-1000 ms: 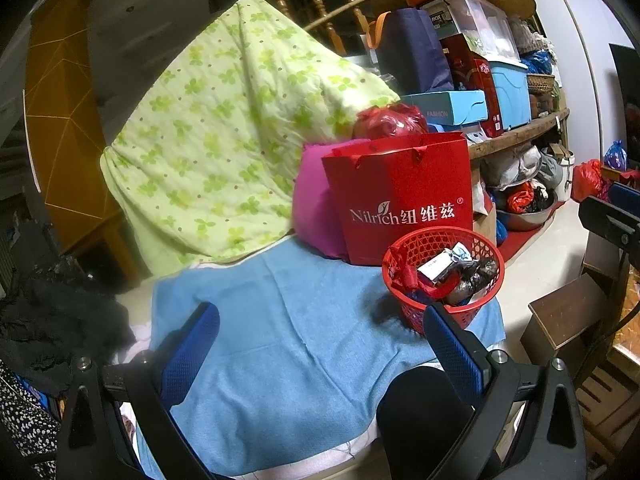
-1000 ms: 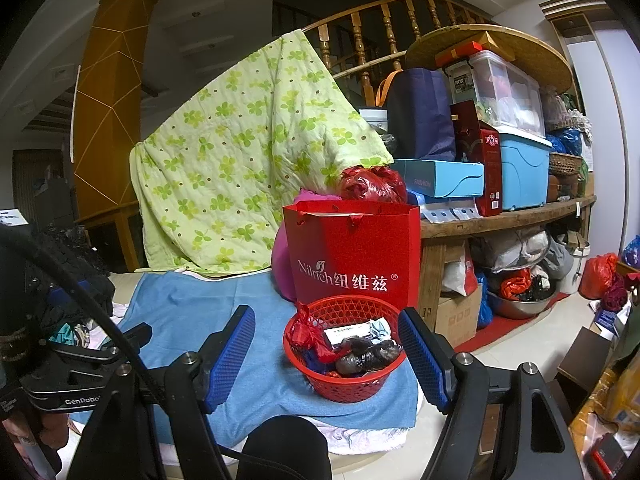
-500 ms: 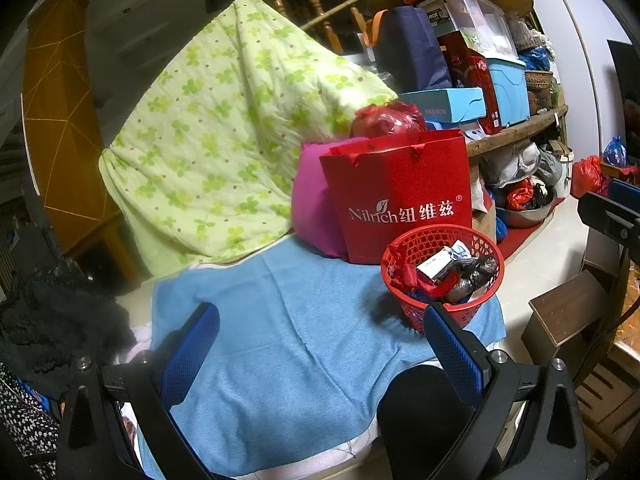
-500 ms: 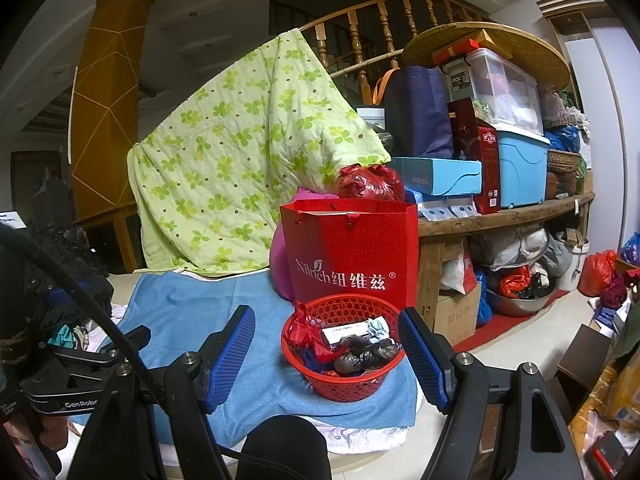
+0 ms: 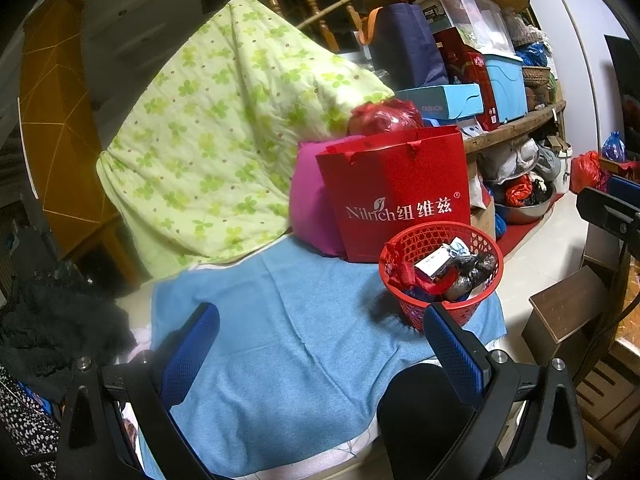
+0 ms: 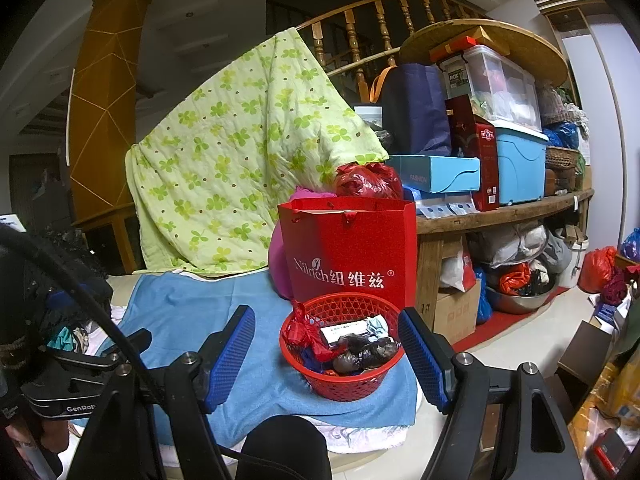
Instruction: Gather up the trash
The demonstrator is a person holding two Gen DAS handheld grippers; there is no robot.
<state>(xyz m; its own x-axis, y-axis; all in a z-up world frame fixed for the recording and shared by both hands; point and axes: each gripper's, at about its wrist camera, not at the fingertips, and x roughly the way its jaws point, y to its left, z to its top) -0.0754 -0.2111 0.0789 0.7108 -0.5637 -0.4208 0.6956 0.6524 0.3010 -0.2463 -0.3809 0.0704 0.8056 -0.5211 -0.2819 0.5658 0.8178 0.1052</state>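
A: Where's the trash?
B: In the red basket [image 6: 342, 354] at lower centre, on the blue cloth [image 6: 192, 312], fronting the red gift bag [image 6: 348, 256].
A: Tools?
B: Right gripper [image 6: 326, 354] spread, basket between its jaws, untouched. Left gripper [image 5: 320, 350] spread, empty.

1. The left gripper [image 5: 320, 344] is hovering above a light blue cloth [image 5: 288, 320], its blue-padded jaws standing wide apart with nothing between them.
2. A red plastic mesh basket [image 5: 424, 312] is sitting on the cloth's right side, just beyond the right jaw — wrappers and dark crumpled trash [image 5: 452, 268] are filling it.
3. A red paper gift bag with white lettering [image 5: 396, 188] is standing upright directly behind the basket.
4. A green clover-print quilt [image 5: 224, 140] is draping down behind the cloth — a magenta cushion [image 5: 310, 208] is leaning beside the bag.
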